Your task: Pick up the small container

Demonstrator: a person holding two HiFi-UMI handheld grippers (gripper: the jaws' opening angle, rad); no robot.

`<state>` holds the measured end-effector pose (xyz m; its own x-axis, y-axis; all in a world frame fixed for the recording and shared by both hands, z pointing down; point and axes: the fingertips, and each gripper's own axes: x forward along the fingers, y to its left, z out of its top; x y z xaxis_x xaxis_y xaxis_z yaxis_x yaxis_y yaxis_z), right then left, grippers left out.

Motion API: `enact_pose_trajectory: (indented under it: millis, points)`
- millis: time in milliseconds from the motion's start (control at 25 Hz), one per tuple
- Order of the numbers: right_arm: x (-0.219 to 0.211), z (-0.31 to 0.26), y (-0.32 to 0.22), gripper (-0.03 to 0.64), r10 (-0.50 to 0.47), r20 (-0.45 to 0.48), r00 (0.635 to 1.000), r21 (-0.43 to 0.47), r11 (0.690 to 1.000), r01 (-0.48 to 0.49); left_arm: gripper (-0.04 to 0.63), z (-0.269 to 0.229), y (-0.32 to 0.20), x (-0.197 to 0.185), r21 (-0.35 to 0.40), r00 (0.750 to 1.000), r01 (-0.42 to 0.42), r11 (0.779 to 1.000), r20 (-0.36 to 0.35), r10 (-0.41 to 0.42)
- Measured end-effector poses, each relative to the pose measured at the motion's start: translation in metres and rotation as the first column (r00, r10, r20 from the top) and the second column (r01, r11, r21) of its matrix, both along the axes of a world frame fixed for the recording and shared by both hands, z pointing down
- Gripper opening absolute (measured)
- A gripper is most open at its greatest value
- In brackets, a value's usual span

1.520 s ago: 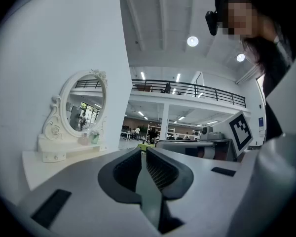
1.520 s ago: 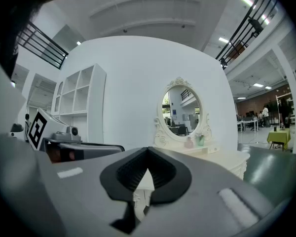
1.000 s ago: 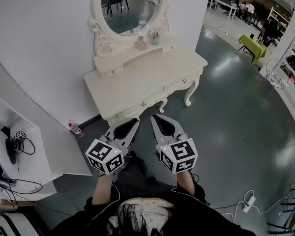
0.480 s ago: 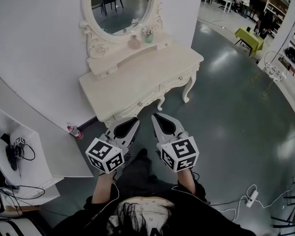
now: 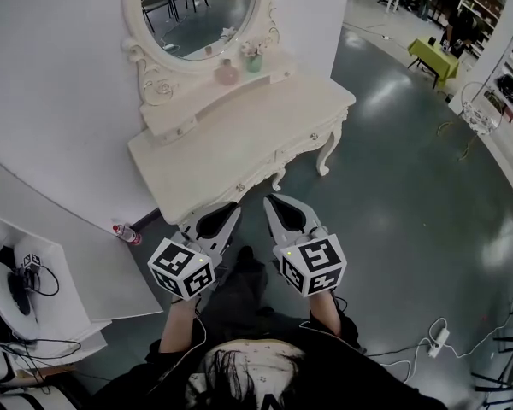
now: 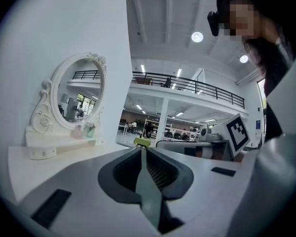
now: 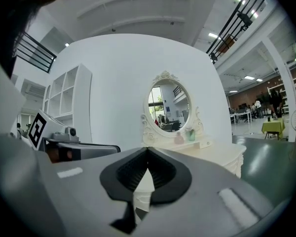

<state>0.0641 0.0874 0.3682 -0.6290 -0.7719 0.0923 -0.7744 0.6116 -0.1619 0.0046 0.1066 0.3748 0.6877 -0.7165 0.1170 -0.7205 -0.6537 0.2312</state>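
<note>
While the person holds both tools side by side in front of a cream dressing table (image 5: 239, 148), the left gripper (image 5: 229, 209) and the right gripper (image 5: 270, 202) point toward the table's front edge. Each gripper's own view shows its jaws pressed together with nothing between them: left gripper (image 6: 143, 150), right gripper (image 7: 148, 150). The small container (image 5: 227, 73), a pink rounded vessel, stands on the raised shelf at the back of the table, directly below the oval mirror (image 5: 192, 11) and well apart from both grippers. Just beside it, on the side toward the open hall, stands a green pot (image 5: 254, 61) with small flowers. The same pair appears in the left gripper view, small container (image 6: 77, 131) and green pot (image 6: 90, 130), and in the right gripper view, small container (image 7: 179, 139) and green pot (image 7: 190, 135). The table top in front of the shelf is bare. A plastic bottle (image 5: 126, 233) with a red cap lies on the floor against the curved white wall, to the left of the table.
</note>
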Motion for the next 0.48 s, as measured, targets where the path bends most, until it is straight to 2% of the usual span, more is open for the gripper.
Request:
enact_pose_trajectory:
  millis: [480]
  points:
    - [-0.028,0.018,-0.132,0.011,0.003,-0.055,0.998,-0.074,0.997,-0.007,0.011,0.011,-0.137,-0.027,-0.031,1.000,-0.024,0.999,0.012,0.025]
